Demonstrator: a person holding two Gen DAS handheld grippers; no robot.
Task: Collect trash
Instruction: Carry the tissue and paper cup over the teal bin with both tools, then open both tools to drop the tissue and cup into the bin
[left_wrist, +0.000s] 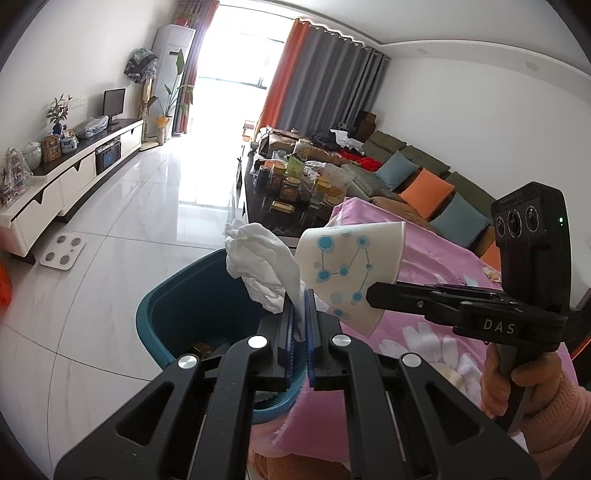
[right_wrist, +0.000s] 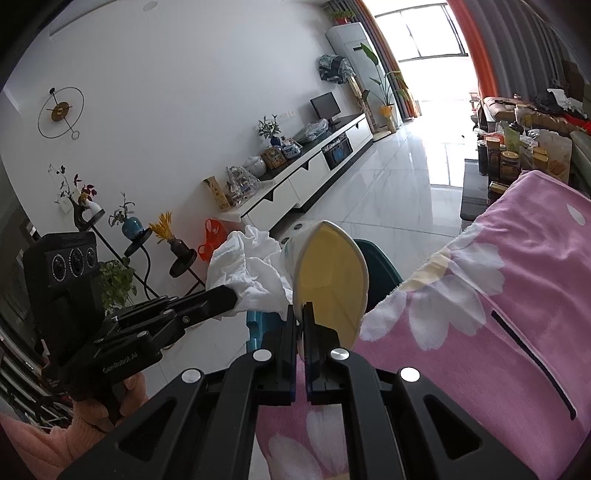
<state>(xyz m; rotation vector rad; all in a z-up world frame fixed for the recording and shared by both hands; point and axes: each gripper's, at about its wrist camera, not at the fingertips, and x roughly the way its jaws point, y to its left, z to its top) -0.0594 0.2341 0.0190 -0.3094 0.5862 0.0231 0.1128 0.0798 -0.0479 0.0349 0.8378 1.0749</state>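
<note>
"DAS" lettering on right gripper (left_wrist: 373, 295) clamping paper cup (left_wrist: 347, 273)

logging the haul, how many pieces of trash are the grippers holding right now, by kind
crumpled white tissue: 1, in the left gripper
paper cup: 1, rim pinched in the right gripper
total: 2, both held above the teal bin

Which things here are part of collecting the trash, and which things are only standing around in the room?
Part of the job:
- crumpled tissue, pinched in the left gripper
- paper cup, gripped at its rim by the right gripper
- teal bin, below both

Only standing around:
- jars on the dark table
- sofa cushions
- bathroom scale on the floor
- pink flowered blanket
</note>
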